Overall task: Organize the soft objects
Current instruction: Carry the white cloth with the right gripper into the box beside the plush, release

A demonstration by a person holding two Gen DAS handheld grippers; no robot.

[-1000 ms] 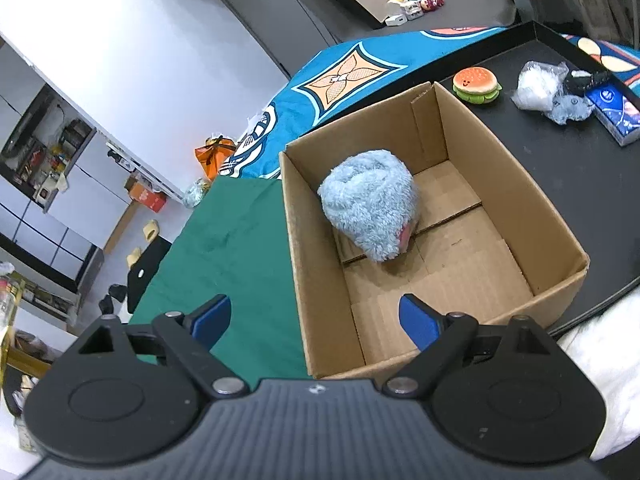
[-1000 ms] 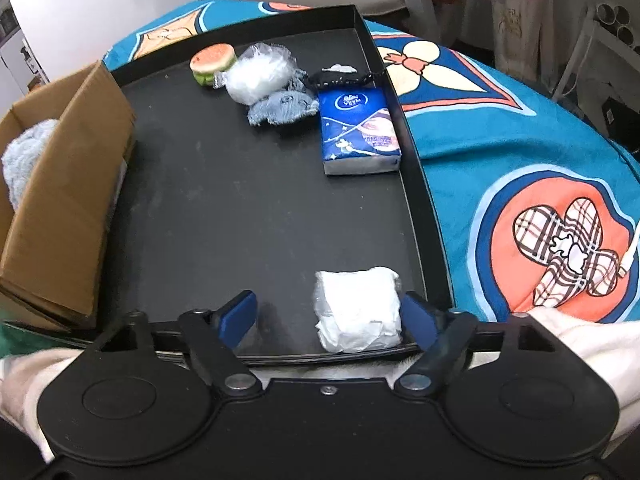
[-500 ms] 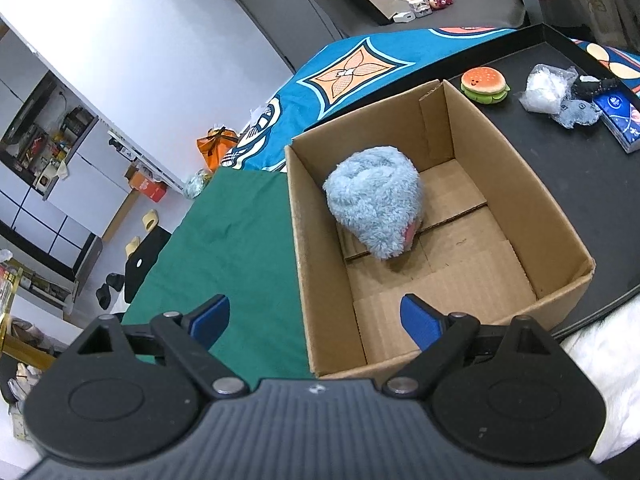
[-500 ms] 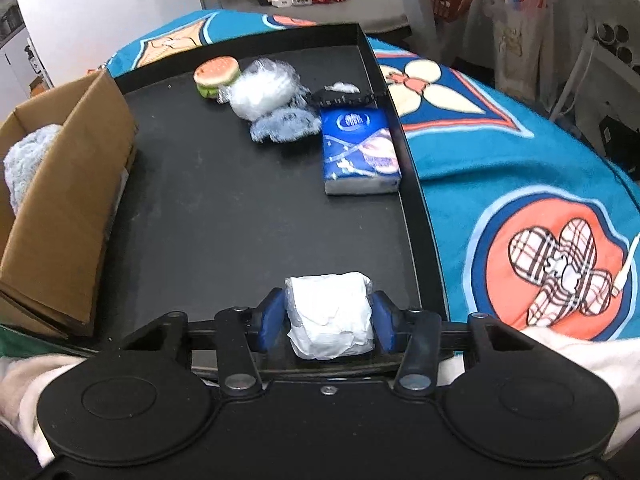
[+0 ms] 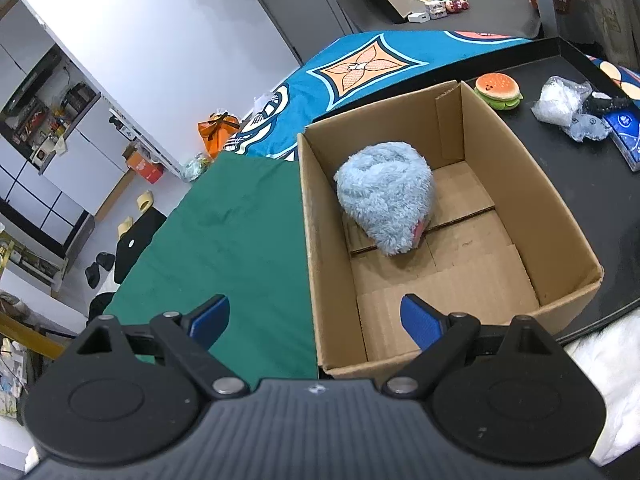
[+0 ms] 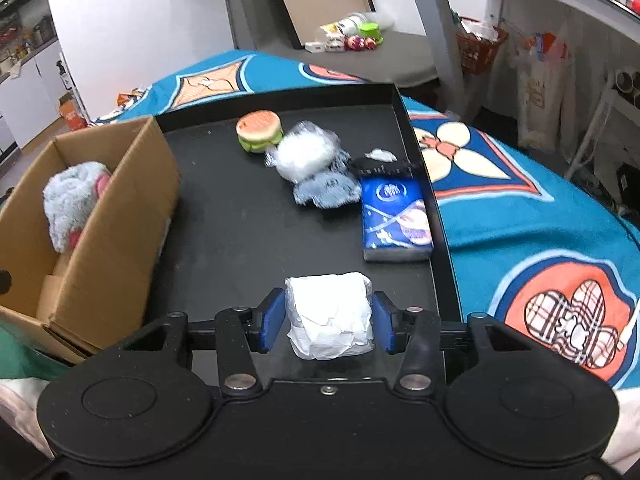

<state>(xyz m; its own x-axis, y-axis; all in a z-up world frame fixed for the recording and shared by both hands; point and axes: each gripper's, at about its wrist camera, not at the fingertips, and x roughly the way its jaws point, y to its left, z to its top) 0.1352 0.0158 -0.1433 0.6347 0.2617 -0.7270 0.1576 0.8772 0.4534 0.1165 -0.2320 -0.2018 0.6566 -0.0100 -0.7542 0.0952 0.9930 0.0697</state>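
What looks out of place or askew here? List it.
Little stands out. The clear crinkled plastic bag and grey-blue fuzzy cloth lie heaped together against the blue tissue pack on the black tray. The fluffy light-blue plush lies tipped in the cardboard box.

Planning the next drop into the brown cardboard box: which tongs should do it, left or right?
Right. The right tongs are shut on the white wrapped soft packet, beside the brown cardboard box. The left tongs hang open with nothing between them, over the box's near corner.
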